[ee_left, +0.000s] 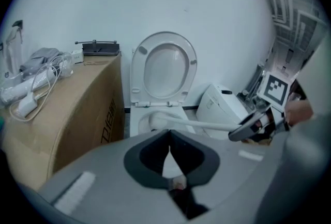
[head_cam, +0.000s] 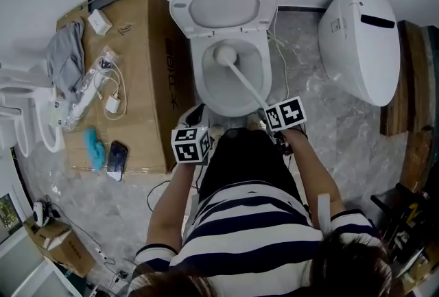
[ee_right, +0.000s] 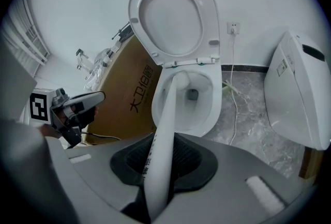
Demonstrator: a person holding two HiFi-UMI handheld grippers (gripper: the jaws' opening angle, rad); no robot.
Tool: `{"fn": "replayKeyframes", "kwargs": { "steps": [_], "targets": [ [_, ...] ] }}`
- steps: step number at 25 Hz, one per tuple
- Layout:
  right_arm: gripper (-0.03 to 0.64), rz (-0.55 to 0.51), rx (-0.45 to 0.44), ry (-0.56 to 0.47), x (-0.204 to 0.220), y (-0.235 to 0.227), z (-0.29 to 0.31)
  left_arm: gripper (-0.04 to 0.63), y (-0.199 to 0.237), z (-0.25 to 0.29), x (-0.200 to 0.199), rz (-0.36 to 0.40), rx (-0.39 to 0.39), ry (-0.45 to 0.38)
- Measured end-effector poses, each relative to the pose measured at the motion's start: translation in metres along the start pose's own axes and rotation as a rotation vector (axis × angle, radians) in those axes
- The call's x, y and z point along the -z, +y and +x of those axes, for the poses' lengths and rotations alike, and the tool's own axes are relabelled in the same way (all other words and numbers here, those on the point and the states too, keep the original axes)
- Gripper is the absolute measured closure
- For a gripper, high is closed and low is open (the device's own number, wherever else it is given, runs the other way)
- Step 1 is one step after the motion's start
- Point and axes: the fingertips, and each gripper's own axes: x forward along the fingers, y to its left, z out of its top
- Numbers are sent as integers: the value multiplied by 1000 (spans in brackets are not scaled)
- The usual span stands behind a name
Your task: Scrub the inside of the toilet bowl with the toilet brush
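The white toilet point(head_cam: 206, 86) stands open, its seat and lid point(head_cam: 223, 4) raised against the wall. A white toilet brush point(head_cam: 241, 80) reaches into the bowl, its round head point(head_cam: 223, 54) near the bowl's back. My right gripper point(head_cam: 266, 117) is shut on the brush handle point(ee_right: 160, 135) at the bowl's front right rim. In the right gripper view the brush head point(ee_right: 179, 81) lies inside the bowl point(ee_right: 207, 109), above the drain. My left gripper point(head_cam: 195, 116) hovers at the front left rim, shut with nothing between its jaws point(ee_left: 169, 146). The left gripper view shows the brush point(ee_left: 176, 122) crossing to the right gripper point(ee_left: 254, 125).
A big cardboard box point(head_cam: 147, 69) stands just left of the toilet, carrying cables, a grey cloth point(head_cam: 66, 55) and a phone point(head_cam: 117, 159). A second white toilet unit point(head_cam: 363, 42) lies to the right. A cord point(head_cam: 281, 62) trails over the marble floor.
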Motion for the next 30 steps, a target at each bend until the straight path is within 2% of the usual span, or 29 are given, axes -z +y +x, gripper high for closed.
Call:
{"fn": "replayKeyframes", "kwargs": {
  "steps": [10,18,30],
  "targets": [
    [532,93,-26,-78,27,25,-35,595,-5,-34,-22,-7,36,-66],
    [532,169,-62,-114,45,41,-52,595,9,-60,-28,-46,45,-104],
    [532,170,-68,-152,46,59,-63,595,13,-73,-26,-83,67,-112]
  ]
}}
